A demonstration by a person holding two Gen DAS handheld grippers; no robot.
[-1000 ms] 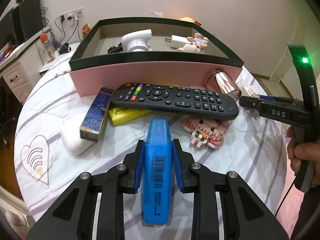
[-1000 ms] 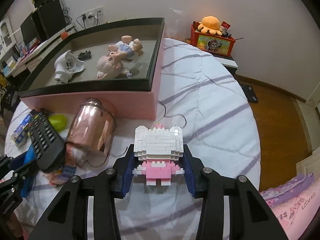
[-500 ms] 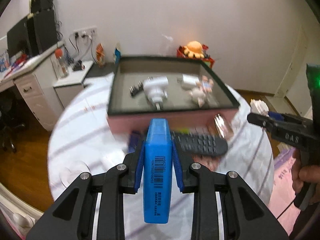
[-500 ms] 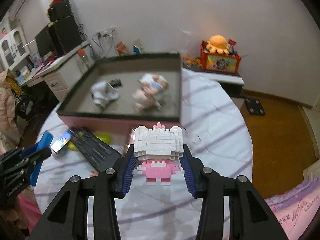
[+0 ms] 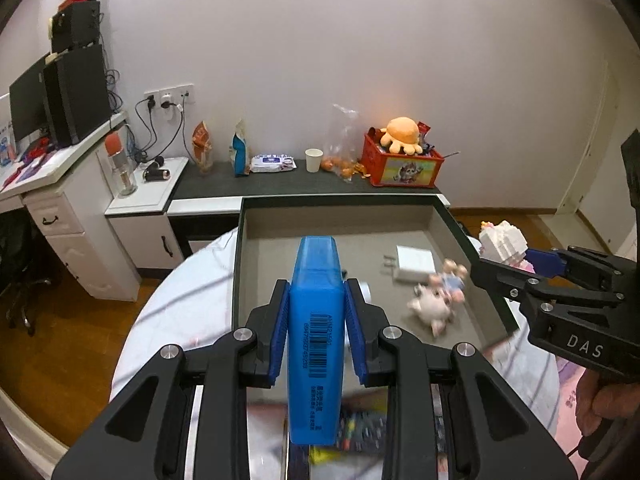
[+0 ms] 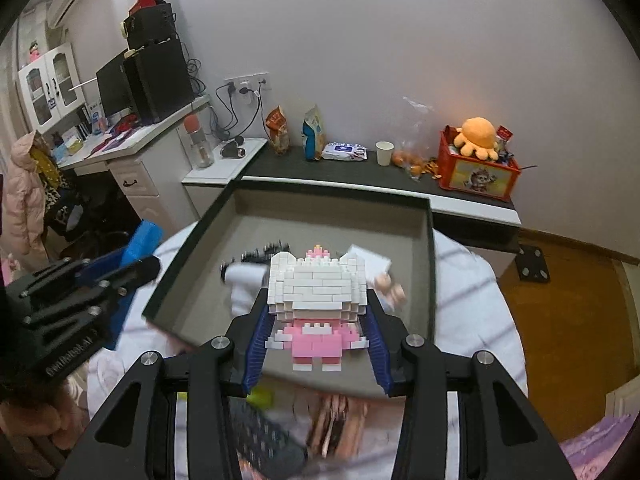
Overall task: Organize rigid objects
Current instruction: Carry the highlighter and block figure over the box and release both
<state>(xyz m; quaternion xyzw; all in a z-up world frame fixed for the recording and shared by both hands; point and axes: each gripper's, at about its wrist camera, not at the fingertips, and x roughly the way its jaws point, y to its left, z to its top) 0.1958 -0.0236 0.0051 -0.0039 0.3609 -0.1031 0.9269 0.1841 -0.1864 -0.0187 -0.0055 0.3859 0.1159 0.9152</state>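
**Both loads lifted, now over the box**

A second ago I had both grippers low at the surface in front of the box; now both views look down into it from above. So pick is done on both sides, and I judge the drop is next.

- Left gripper [image 5: 316, 320]: jaws pinching the blue case [image 5: 316, 332] upright by its narrow sides, held above the near wall of the box [image 5: 239, 264].
- Right gripper [image 6: 318, 336]: jaws pinching the block figure [image 6: 318, 304], white head and pink body, above the box's near edge.
- Already in the box: white charger [image 5: 415, 260], small doll [image 5: 438, 300], both blurred.
- The remote [image 6: 260, 440] is on the surface below, blurred, not yet sorted.

Readable text: "DAS" on the right gripper's body in the left view. The blue case carries a barcode with digits and a line of small print, too small for me to read. Lettering on the left gripper's body in the right view is blurred.
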